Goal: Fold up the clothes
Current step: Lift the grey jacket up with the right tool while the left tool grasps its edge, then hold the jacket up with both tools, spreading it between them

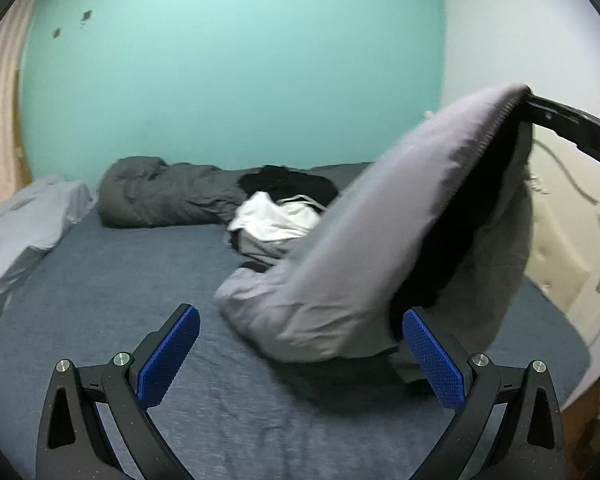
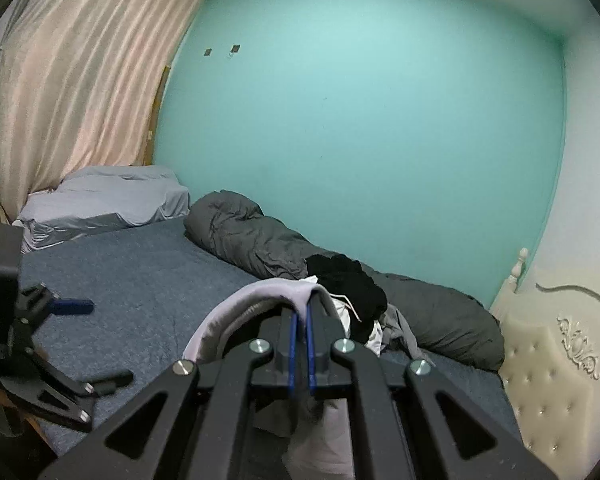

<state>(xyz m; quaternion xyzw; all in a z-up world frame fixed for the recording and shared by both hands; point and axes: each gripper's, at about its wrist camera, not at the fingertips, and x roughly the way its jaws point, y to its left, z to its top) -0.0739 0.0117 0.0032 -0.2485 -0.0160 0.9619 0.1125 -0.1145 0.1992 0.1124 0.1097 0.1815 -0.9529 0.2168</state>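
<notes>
A light grey garment (image 1: 364, 240) hangs tilted over the blue bed sheet (image 1: 112, 292), its lower end resting on the sheet. My right gripper (image 1: 534, 100) holds its upper edge at the upper right. In the right wrist view the right gripper (image 2: 302, 310) is shut on a fold of the grey garment (image 2: 260, 292), which drapes over the fingers. My left gripper (image 1: 300, 356) is open just in front of the garment's lower edge, with nothing between its blue pads (image 1: 172, 356). From the right wrist view the left gripper (image 2: 96, 346) appears at the far left, open above the sheet.
A pile of black and white clothes (image 1: 284, 208) lies behind the garment, against a rolled dark grey duvet (image 1: 160, 192) along the teal wall. Pillows (image 1: 28, 216) sit at the left. A cream headboard (image 2: 548, 360) stands on the right, and a pink curtain (image 2: 80, 80) hangs at the left.
</notes>
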